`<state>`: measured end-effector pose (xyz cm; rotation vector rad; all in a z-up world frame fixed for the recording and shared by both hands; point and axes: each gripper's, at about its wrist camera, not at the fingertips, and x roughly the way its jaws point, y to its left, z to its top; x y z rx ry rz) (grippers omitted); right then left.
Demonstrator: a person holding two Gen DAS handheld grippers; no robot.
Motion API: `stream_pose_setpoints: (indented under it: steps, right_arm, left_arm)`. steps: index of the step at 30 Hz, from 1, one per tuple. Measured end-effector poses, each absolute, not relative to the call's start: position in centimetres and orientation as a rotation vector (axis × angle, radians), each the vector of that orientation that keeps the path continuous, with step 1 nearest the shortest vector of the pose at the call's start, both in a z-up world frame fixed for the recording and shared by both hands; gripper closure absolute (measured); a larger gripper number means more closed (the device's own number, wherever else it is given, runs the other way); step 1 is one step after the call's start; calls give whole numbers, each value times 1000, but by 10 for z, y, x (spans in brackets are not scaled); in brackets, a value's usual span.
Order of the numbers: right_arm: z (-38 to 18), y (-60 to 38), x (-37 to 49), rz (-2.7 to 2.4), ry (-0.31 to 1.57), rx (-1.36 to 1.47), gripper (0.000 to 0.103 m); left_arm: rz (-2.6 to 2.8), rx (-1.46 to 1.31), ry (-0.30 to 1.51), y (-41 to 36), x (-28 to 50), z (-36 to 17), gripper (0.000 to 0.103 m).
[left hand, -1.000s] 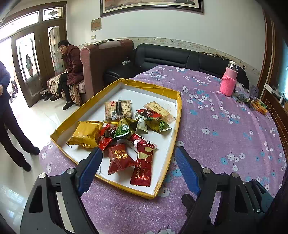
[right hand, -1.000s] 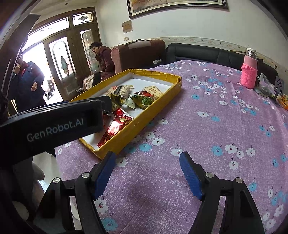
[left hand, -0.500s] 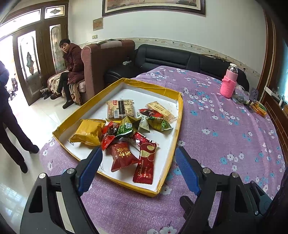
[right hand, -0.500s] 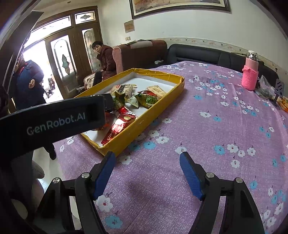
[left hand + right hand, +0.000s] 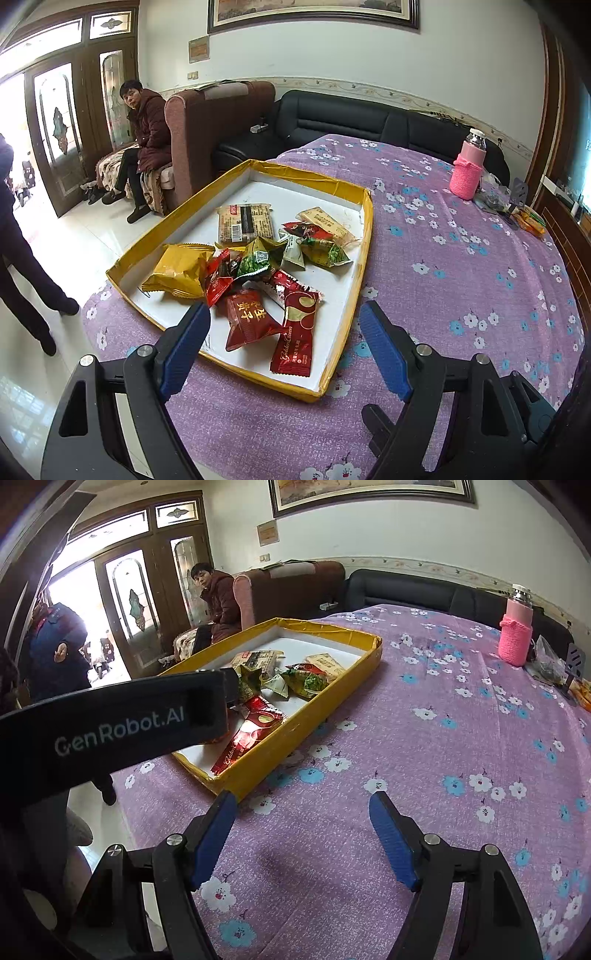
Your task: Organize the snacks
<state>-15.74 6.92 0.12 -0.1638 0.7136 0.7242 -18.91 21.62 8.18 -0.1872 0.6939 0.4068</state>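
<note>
Since the snack packets lie heaped in the yellow tray, the left gripper hovers wide and empty just short of them, the right gripper equally wide over bare tablecloth beside the tray.

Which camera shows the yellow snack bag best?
The left wrist view: the yellow snack bag lies in full sight at the near left of the yellow tray. In the right wrist view the left tool's black body hides that part of the tray, so the bag cannot be seen.
</note>
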Motion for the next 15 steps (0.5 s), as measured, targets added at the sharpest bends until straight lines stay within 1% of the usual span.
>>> stream_pose_setpoints:
  steps: [15]
  right_arm:
    - [0, 70, -158, 727, 720, -160, 26]
  left_arm:
    - [400, -191, 705, 220, -189, 79, 19]
